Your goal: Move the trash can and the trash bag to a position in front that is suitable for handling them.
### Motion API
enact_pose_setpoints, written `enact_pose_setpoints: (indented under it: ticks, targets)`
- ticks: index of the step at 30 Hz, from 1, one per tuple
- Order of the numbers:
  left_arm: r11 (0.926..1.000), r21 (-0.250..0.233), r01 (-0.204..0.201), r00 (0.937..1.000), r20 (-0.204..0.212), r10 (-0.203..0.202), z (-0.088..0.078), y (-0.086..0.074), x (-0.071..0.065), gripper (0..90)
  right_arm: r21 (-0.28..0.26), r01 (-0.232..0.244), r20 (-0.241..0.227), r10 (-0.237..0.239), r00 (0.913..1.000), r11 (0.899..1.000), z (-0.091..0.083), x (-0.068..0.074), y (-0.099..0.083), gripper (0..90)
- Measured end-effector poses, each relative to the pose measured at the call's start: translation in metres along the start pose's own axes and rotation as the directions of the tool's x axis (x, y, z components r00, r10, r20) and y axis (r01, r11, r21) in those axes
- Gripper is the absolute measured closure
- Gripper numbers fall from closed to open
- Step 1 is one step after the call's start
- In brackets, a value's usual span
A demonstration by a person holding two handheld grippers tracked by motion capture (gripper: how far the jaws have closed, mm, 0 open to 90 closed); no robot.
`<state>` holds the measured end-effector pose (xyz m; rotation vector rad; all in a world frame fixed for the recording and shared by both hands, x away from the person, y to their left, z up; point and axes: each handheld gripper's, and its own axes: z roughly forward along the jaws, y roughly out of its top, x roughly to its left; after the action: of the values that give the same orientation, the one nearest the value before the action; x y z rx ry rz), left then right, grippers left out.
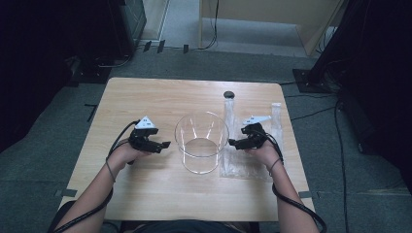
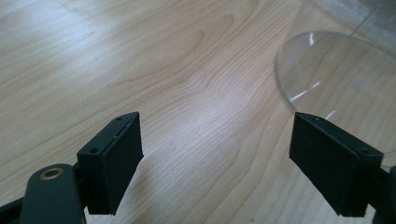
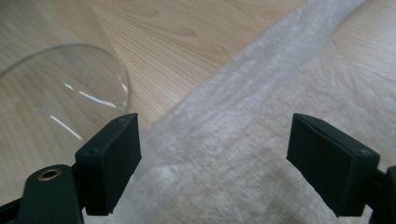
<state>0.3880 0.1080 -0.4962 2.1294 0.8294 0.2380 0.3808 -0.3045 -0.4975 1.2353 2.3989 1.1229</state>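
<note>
The clear glass bowl [image 1: 201, 141] is flanked by 2 grippers: the left gripper [image 1: 163, 144] and right gripper [image 1: 232, 142] are held beside it, jaws spread, nothing grasped.

Clear glass bowl [image 1: 201, 142], upright, mid-table, touching crumpled plastic wrap [image 1: 236, 162] beside it

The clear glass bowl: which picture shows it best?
The high view: the whole glass bowl stands on the table between both grippers. The left gripper view catches just its curved base; the right gripper view, part of its side.
</note>
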Motion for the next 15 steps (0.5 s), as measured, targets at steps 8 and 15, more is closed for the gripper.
enact_pose_setpoints:
  ticks: [8, 15]
  targets:
    - [0.9999, -0.01, -0.001, 0.9999, 0.013, 0.001, -0.005, 0.003, -0.002, 16.7, -0.037, 0.028, -0.026, -0.029, 0.9992, 0.999, -0.007, 0.013, 0.006, 17.6]
    - [0.9995, -0.028, -0.01, 0.9996, 0.026, 0.011, -0.011, 0.008, -0.005, 16.8, -0.044, 0.035, -0.032, -0.037, 0.9988, 0.998, -0.015, 0.019, 0.006, 19.7]
